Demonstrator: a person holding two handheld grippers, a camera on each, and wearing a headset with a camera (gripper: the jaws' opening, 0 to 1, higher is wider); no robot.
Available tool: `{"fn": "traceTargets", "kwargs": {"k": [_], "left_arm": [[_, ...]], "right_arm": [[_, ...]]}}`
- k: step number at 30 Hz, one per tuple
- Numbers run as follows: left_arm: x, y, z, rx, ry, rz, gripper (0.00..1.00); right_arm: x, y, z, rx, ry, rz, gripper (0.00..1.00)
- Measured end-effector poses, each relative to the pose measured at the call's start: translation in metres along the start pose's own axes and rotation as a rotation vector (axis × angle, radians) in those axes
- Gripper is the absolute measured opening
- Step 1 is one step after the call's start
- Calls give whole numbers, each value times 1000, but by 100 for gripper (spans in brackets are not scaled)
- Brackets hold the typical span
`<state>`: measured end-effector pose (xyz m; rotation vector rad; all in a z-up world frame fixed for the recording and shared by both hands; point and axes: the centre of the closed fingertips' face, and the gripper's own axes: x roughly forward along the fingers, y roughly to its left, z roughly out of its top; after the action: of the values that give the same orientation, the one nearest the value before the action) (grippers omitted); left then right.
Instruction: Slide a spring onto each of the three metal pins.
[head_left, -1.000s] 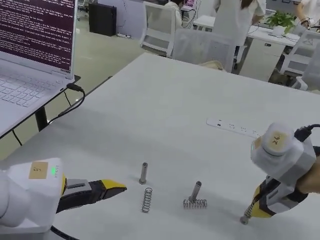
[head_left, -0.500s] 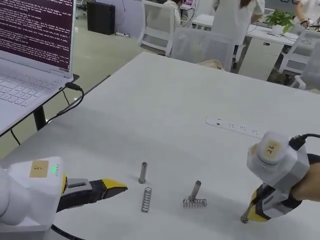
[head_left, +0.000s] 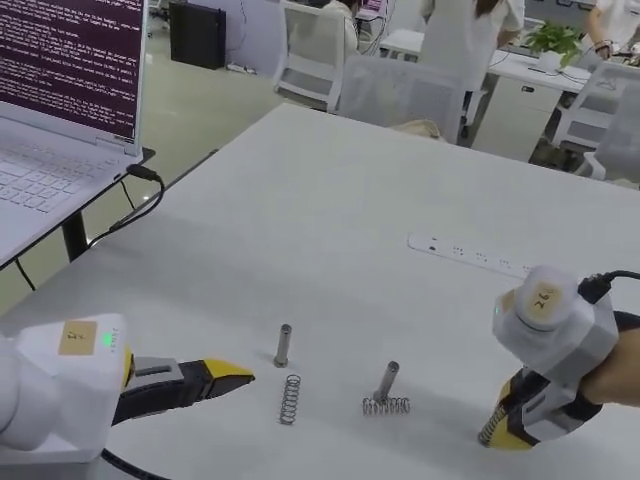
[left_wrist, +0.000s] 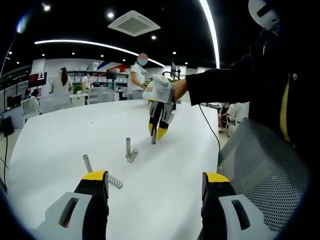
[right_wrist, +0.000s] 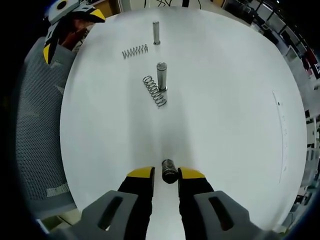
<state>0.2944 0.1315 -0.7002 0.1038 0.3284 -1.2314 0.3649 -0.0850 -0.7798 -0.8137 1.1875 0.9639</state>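
Two bare metal pins (head_left: 283, 345) (head_left: 386, 381) stand upright on the white table (head_left: 330, 220). A loose spring (head_left: 290, 399) lies by the first and another spring (head_left: 386, 405) by the second. My right gripper (head_left: 505, 432) is low at the right, its jaws close around a third pin wearing a spring (head_left: 490, 425), which leans. From the right gripper view, that spring's top (right_wrist: 169, 171) sits between the yellow fingertips (right_wrist: 142, 175). My left gripper (head_left: 228, 378) hovers at the lower left, short of the pins. Its jaws (left_wrist: 155, 177) stand wide open and hold nothing.
An open laptop (head_left: 60, 100) with a cable (head_left: 150, 195) sits at the far left. A white power strip (head_left: 470, 255) lies beyond the pins. Chairs (head_left: 400, 90) and people stand behind the table. A mesh chair (left_wrist: 260, 165) is close beside the table's near edge.
The right gripper has edged slightly left and lower with the spring-covered pin between its jaws. The left gripper, the two bare pins and the loose springs have stayed put.
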Motion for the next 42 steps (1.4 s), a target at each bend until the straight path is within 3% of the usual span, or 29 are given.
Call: {"fn": "traceTargets", "kwargs": {"k": [15,23,42], "left_arm": [[1,-1,0,1,-8,-9,73],[-1,0,0,2,-11,-7,73],[-4,1,0,0,-12,-1,72]], "right_arm": [[-6,-3,9,-26,-34,-30,32],[-7,-3,19,-49,-47,-39,33],[-4,4,59,-107,-90,-26,34]]}}
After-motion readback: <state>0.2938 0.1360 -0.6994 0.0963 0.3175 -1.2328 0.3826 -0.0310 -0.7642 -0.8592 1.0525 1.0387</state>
